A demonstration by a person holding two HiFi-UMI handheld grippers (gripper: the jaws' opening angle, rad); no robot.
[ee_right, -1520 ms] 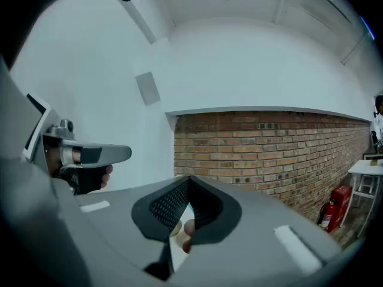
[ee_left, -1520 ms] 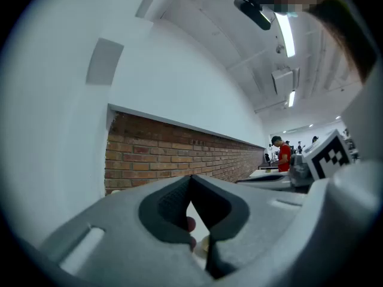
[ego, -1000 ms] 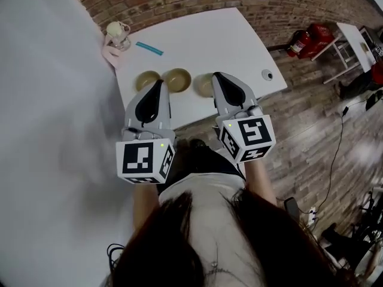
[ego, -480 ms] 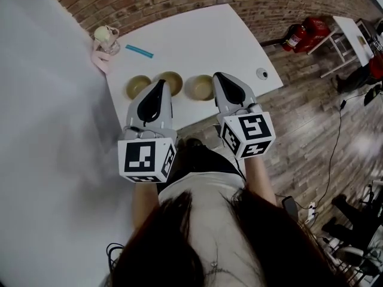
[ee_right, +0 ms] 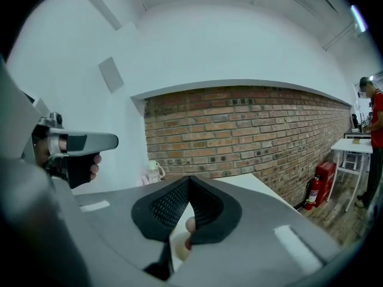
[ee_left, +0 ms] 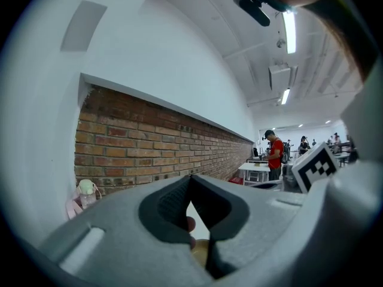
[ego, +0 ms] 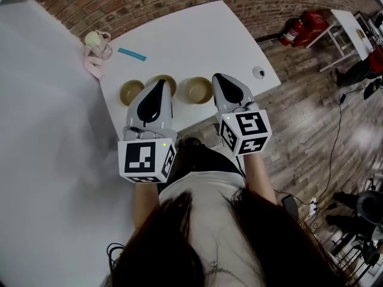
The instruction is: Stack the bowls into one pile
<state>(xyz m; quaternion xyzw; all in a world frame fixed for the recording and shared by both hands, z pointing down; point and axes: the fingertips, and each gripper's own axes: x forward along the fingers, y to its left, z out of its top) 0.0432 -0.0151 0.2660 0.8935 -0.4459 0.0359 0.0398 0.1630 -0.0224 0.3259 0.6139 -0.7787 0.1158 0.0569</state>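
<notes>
Three tan bowls stand in a row near the front edge of the white table (ego: 197,34): a left bowl (ego: 130,92), a middle bowl (ego: 170,81) half hidden behind my left gripper (ego: 159,84), and a right bowl (ego: 197,89). My right gripper (ego: 219,78) is just right of the right bowl. Both grippers are held in the air, pointing towards the brick wall, shut with nothing in them. In the left gripper view the left gripper (ee_left: 190,179) has its jaw tips touching, with a sliver of a bowl (ee_left: 201,251) below. The right gripper (ee_right: 190,179) looks the same.
A small bottle (ego: 94,41) on a pink cloth and a blue strip (ego: 131,54) lie at the table's back left. A small round white object (ego: 258,72) sits at the right corner. Red fire extinguishers (ego: 302,26) stand on the wooden floor beside a second white table (ego: 350,28).
In the head view the table and bowls have slid left and down, so the gripper tips now overlap the row of bowls. Both grippers stay shut.
</notes>
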